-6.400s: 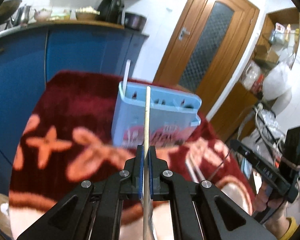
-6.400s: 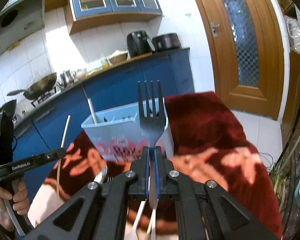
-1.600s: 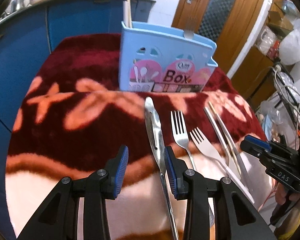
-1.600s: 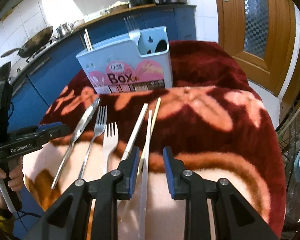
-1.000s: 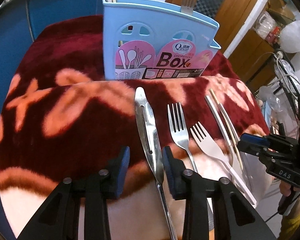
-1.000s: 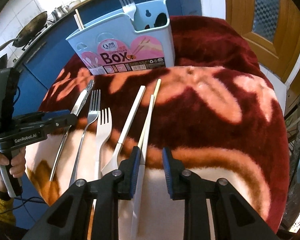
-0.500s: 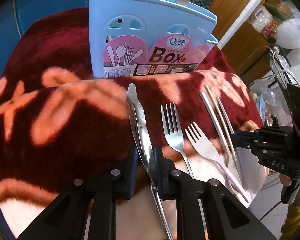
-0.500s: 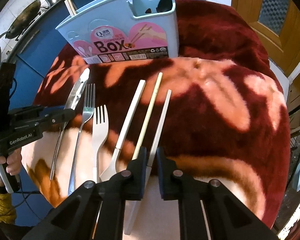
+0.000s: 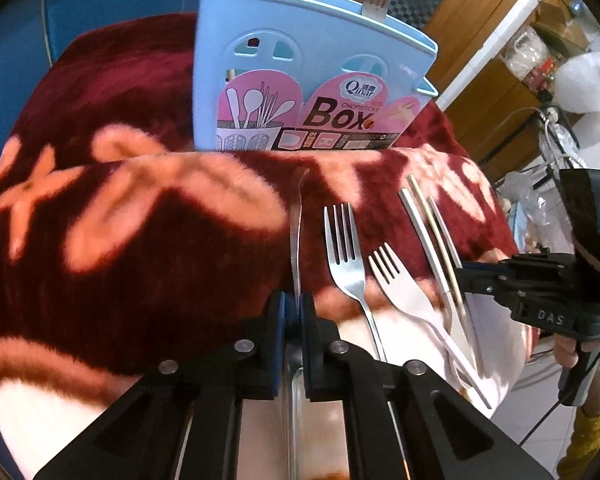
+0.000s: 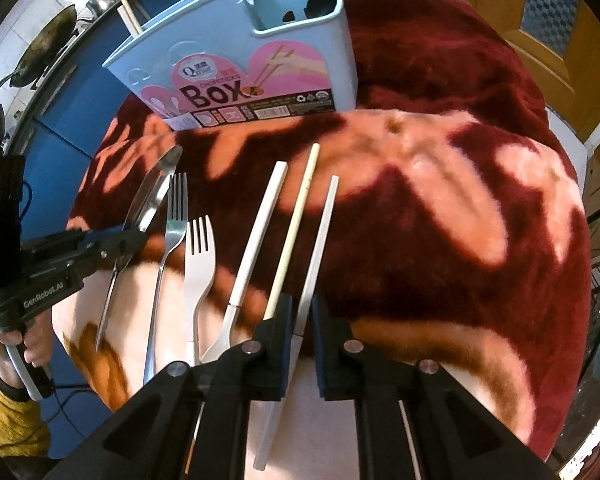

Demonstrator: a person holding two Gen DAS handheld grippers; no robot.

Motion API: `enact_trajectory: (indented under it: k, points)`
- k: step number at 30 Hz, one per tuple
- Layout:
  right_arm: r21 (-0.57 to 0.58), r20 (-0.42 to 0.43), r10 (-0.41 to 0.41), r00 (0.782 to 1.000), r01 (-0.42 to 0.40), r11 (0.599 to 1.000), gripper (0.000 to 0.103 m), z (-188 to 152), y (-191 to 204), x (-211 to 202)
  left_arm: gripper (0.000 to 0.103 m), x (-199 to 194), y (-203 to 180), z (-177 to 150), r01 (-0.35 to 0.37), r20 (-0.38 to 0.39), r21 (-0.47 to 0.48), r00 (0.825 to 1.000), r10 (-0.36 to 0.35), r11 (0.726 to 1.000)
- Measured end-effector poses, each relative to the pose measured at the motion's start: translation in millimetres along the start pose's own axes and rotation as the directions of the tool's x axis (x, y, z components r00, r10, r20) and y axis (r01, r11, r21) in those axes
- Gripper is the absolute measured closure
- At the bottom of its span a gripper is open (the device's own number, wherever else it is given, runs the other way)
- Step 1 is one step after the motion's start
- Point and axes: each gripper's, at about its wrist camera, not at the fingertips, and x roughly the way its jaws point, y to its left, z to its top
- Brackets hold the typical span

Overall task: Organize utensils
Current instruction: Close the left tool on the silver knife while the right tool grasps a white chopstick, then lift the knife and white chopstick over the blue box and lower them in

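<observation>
A light blue utensil box (image 9: 300,80) stands at the back of the red flowered blanket (image 9: 140,240); it also shows in the right wrist view (image 10: 260,80), with a fork and chopsticks in it. My left gripper (image 9: 296,308) is shut on a steel knife (image 9: 296,240), blade edge up; it also shows from the right wrist view (image 10: 134,240). My right gripper (image 10: 300,316) has narrowly parted jaws around a white chopstick (image 10: 320,240) lying on the blanket. A steel fork (image 10: 172,232), a white fork (image 10: 198,256), a white handled utensil (image 10: 256,240) and a wooden chopstick (image 10: 292,232) lie between.
Blue kitchen cabinets (image 10: 72,92) stand behind the table, with a wok (image 10: 40,56) on the counter. A wooden door (image 10: 560,20) is at the right. The blanket drops off at the near edge (image 10: 420,360).
Both grippers came down to the blanket and closed in. The left jaws shut on the knife and turned it on edge. The right jaws narrowed around the white chopstick.
</observation>
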Motion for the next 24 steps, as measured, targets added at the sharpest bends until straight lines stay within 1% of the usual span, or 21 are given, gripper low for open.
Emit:
enact_trajectory:
  k: [1, 4, 7, 11, 15, 19, 21, 23, 24]
  points:
    - [-0.002, 0.004, -0.003, 1.000, 0.003, 1.000, 0.093, -0.5, 0.8, -0.5, 0.096, -1.3, 1.5, -2.1, 0.009, 0.002, -0.009, 1.000, -0.009, 1.000]
    - [-0.016, 0.032, -0.028, 0.999, 0.029, 0.999, 0.096, -4.7, 5.3, -3.5, 0.096, -5.4, 5.6, -7.6, 0.020, 0.011, -0.023, 1.000, -0.019, 1.000]
    - [-0.008, 0.070, -0.025, 0.997, 0.025, 1.000, 0.096, -9.3, 8.2, -8.2, 0.096, -11.1, 10.3, -11.9, 0.037, 0.029, -0.042, 0.999, -0.036, 0.998]
    - [0.007, 0.132, 0.002, 0.991, -0.003, 1.000, 0.096, -14.1, 11.3, -17.9, 0.096, -23.7, 14.0, -14.7, 0.059, 0.096, -0.061, 0.994, -0.053, 0.996]
    - [0.007, 0.220, 0.007, 0.976, -0.009, 1.000, 0.096, -17.4, 17.7, -32.8, 0.096, -36.9, 15.2, -13.1, 0.063, 0.171, -0.067, 0.984, -0.050, 0.996]
    - [-0.002, 0.336, 0.026, 0.942, -0.027, 1.000, 0.096, -17.2, 24.0, -47.9, 0.096, -53.3, 12.4, -6.4, 0.056, 0.261, -0.049, 0.964, -0.041, 0.997]
    - [-0.007, 0.398, 0.041, 0.917, -0.041, 0.999, 0.096, -17.0, 25.3, -55.6, 0.096, -60.1, 9.3, -2.7, 0.066, 0.301, -0.046, 0.953, -0.049, 0.997]
    - [-0.016, 0.454, 0.048, 0.890, -0.045, 0.999, 0.096, -16.0, 27.2, -63.6, 0.096, -69.3, 8.0, 1.4, 0.072, 0.351, -0.041, 0.935, -0.053, 0.997]
    - [-0.022, 0.476, 0.048, 0.878, -0.043, 0.999, 0.096, -12.0, 34.1, -65.3, 0.096, -72.6, 6.8, 3.3, 0.072, 0.374, -0.037, 0.926, -0.053, 0.997]
